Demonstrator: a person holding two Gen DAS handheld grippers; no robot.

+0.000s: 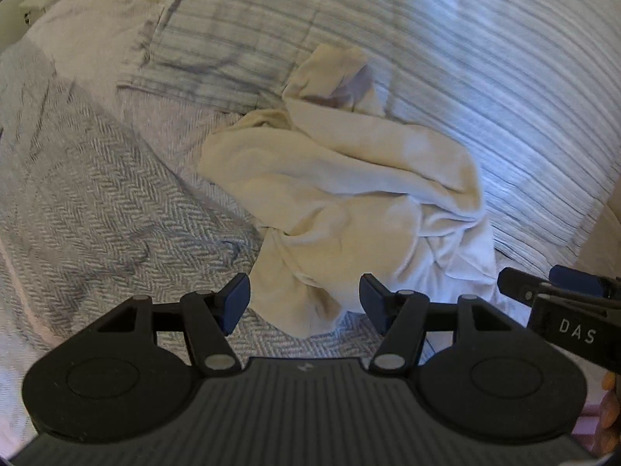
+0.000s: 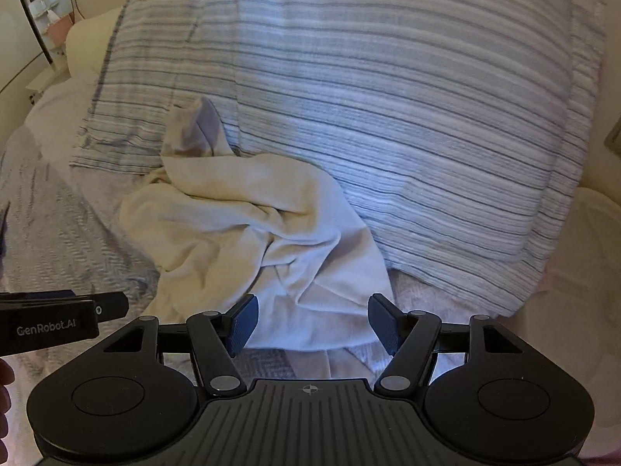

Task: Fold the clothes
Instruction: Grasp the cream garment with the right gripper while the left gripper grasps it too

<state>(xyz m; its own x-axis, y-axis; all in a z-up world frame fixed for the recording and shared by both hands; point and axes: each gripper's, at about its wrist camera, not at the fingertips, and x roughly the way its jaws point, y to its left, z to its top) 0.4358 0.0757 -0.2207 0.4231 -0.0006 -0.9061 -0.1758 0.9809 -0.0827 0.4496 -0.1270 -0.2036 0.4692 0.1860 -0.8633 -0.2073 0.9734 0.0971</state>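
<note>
A crumpled cream-white garment (image 1: 349,202) lies in a heap on the bed, against the striped pillows; the right wrist view shows the same garment (image 2: 240,225). My left gripper (image 1: 304,303) hovers open just above the garment's near edge, nothing between its blue pads. My right gripper (image 2: 312,324) is open too, over the garment's near right hem, with its pads apart from the cloth. In the left wrist view the right gripper's fingertips (image 1: 559,287) poke in at the right edge. In the right wrist view the left gripper's side (image 2: 62,316) shows at the left edge.
Two blue-striped pillows (image 2: 407,116) fill the back of the bed. A grey herringbone blanket (image 1: 97,213) covers the bed to the left. A white nightstand (image 1: 35,4) stands at the far left. A person's fingers (image 1: 607,407) show at the right edge.
</note>
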